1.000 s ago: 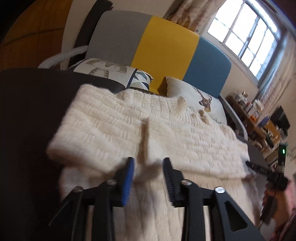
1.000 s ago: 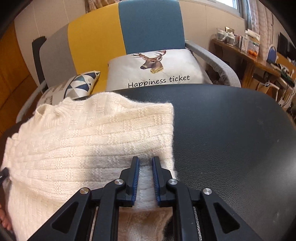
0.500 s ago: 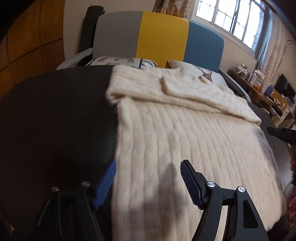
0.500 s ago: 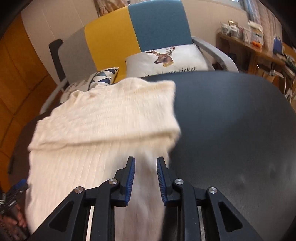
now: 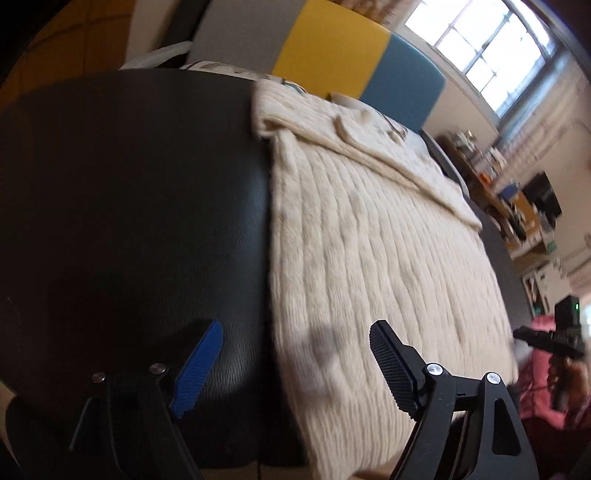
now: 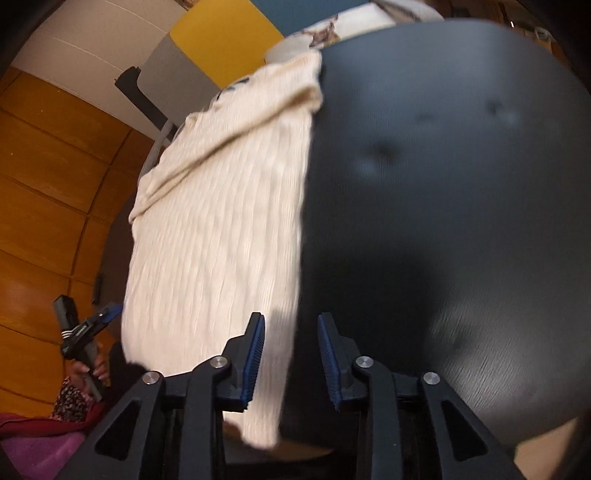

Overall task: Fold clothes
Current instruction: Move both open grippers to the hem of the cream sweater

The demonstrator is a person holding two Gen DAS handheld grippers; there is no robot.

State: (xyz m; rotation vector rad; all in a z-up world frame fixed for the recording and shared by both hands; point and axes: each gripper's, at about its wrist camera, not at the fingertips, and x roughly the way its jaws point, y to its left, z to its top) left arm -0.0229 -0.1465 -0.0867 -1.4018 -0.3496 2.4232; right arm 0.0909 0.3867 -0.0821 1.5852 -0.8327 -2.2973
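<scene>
Black table (image 5: pixel 129 206): it fills the left half and lower centre of the left wrist view, and the right half of the right wrist view (image 6: pixel 443 221). Its surface shows a fine grain.

Sofa (image 5: pixel 325 48): it runs across the top of the left wrist view, with a back in grey, yellow and blue panels. Printed cushions (image 6: pixel 332 26) lie at the top centre of the right wrist view, just beyond the table's far edge.

Cream knitted sweater (image 5: pixel 369 240): it lies flat on the table, from upper centre to lower right of the left wrist view, and through the centre-left of the right wrist view (image 6: pixel 214 240). A folded band crosses its far end. Its near hem hangs over the table's near edge at the bottom of both views.

Left gripper (image 5: pixel 295 363): at the lower centre of its own view, jaws spread wide and opening. The sweater's left edge lies below the gap; neither pad presses on it. It also appears at the lower left of the right wrist view (image 6: pixel 88 328), gripped in a hand.

Right gripper (image 6: pixel 290 356): at the bottom centre, jaws parted and opening over the sweater's right edge, pinching nothing. It shows at the right edge of the left wrist view (image 5: pixel 546 341).
</scene>
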